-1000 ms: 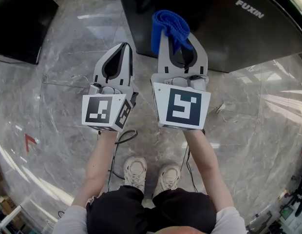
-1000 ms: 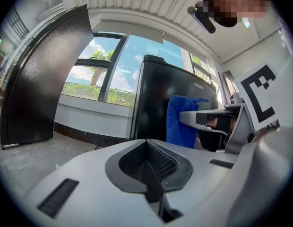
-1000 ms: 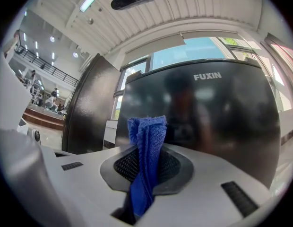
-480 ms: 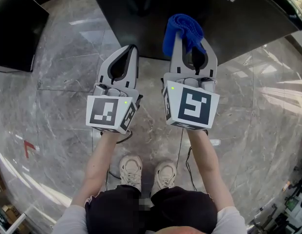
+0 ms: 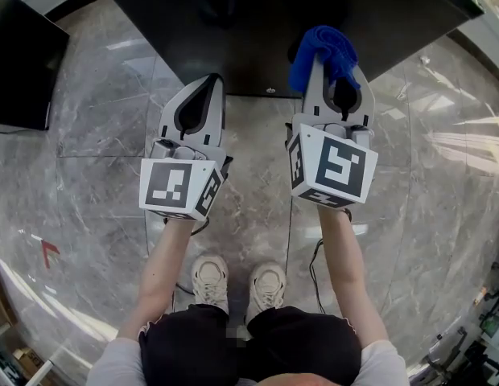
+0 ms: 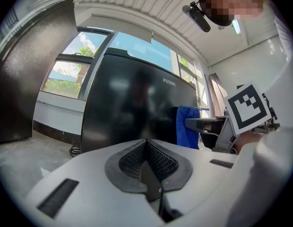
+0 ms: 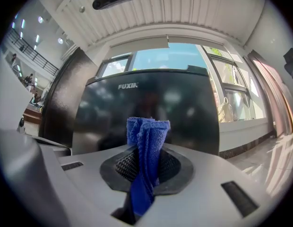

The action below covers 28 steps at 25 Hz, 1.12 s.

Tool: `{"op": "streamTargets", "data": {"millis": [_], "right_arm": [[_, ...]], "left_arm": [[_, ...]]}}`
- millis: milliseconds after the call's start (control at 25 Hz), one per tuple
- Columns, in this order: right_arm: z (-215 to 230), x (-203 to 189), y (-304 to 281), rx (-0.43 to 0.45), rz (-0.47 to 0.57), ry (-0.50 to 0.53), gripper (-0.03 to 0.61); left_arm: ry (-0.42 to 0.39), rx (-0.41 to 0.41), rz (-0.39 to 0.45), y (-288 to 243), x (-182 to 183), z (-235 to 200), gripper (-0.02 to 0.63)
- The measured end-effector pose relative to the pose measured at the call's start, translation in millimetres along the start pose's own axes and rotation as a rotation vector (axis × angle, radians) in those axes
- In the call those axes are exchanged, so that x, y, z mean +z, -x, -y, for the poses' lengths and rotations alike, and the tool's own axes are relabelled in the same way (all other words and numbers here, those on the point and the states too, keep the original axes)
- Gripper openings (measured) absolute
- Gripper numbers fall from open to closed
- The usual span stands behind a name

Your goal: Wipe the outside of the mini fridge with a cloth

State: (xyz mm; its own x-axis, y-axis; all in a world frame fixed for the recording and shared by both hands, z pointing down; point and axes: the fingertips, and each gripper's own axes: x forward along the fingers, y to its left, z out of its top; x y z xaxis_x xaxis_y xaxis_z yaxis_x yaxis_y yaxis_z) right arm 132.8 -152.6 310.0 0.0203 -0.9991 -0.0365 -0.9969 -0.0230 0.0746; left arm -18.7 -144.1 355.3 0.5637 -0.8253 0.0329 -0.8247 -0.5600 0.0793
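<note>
The black glossy mini fridge (image 5: 257, 22) stands on the floor ahead of me; it fills the middle of the left gripper view (image 6: 132, 108) and of the right gripper view (image 7: 151, 112), with a white brand name on its front. My right gripper (image 5: 336, 51) is shut on a folded blue cloth (image 5: 323, 48), which sticks up between its jaws (image 7: 145, 150) close to the fridge's top front edge. My left gripper (image 5: 211, 80) is shut with nothing in it, just short of the fridge's lower front edge. The cloth also shows in the left gripper view (image 6: 186, 126).
A second dark cabinet (image 5: 20, 63) stands to the left on the grey marble floor (image 5: 96, 175). A black cable (image 5: 203, 225) lies by the person's feet. Windows run behind the fridge (image 7: 170, 58).
Both grippers have moved forward toward the fridge. The right one with the cloth has shifted right and now overlaps the fridge's front edge.
</note>
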Motion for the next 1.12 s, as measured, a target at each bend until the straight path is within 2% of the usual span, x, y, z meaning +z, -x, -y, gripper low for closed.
{"op": "streamTargets", "data": {"millis": [320, 640, 880, 1120], "right_arm": [[58, -6, 5, -0.105, -0.006, 0.050, 0.065], [139, -19, 10, -0.278, -0.028, 0.044, 0.064], [160, -23, 12, -0.326, -0.038, 0.099, 0.064], [168, -25, 12, -0.349, -0.049, 0.086, 0.064]], "left_arm": [[0.015, -0.026, -0.009, -18, -9, 26, 0.003], [0.030, -0.084, -0.046, -36, -30, 54, 0.003], [0.040, -0.101, -0.060, -42, -38, 63, 0.003], [0.048, -0.092, -0.058, -41, -38, 57, 0.003]]}}
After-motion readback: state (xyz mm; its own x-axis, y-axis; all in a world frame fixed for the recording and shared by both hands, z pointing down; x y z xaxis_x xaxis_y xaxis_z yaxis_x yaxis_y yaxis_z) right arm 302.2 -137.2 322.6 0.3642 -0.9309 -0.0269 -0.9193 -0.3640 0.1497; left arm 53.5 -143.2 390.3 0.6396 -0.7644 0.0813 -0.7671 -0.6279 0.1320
